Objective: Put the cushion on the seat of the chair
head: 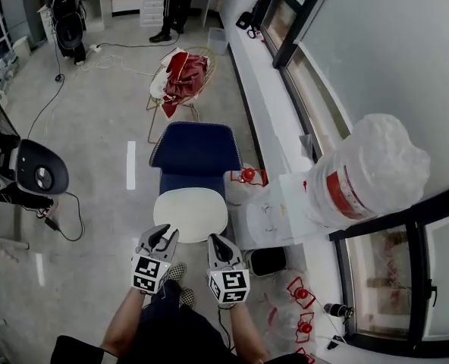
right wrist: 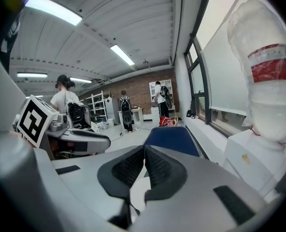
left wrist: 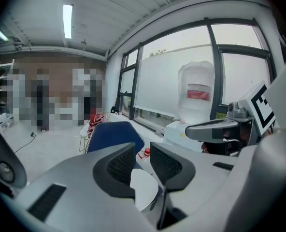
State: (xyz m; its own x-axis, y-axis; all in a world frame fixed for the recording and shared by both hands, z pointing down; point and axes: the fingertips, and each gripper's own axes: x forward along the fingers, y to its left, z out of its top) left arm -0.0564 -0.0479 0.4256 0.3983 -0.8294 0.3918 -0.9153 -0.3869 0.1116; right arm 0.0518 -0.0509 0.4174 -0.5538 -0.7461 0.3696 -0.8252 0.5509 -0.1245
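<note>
Two hand-held grippers hang side by side just short of the front edge of the blue chair, each carried on a bare forearm. The left gripper, off the chair's front-left corner, has its jaws parted by a modest gap and grips nothing. Its own view looks through that gap to the pale pad beyond. The right gripper, off the chair's front-right corner, has its jaws drawn together at the tips, with nothing caught between them. Neither tool touches the chair or what lies on it.

The white cushion, rounded at the corners, lies flat on the chair's seat on the near side of the blue backrest. It covers most of the seat that shows from above.

Beyond the chair's backrest stands a wire-framed chair with a red cloth heaped in it. Just to the right of the blue chair sits a white box. Further right, against the window, rises a tall bundle wrapped in white plastic with a red band round it. A black tray rests on the floor at the chair's front right. Well to the left of the chair is a black shell-shaped seat, with a cable trailing over the grey floor. Far past the chair, a person in dark trousers stands.
</note>
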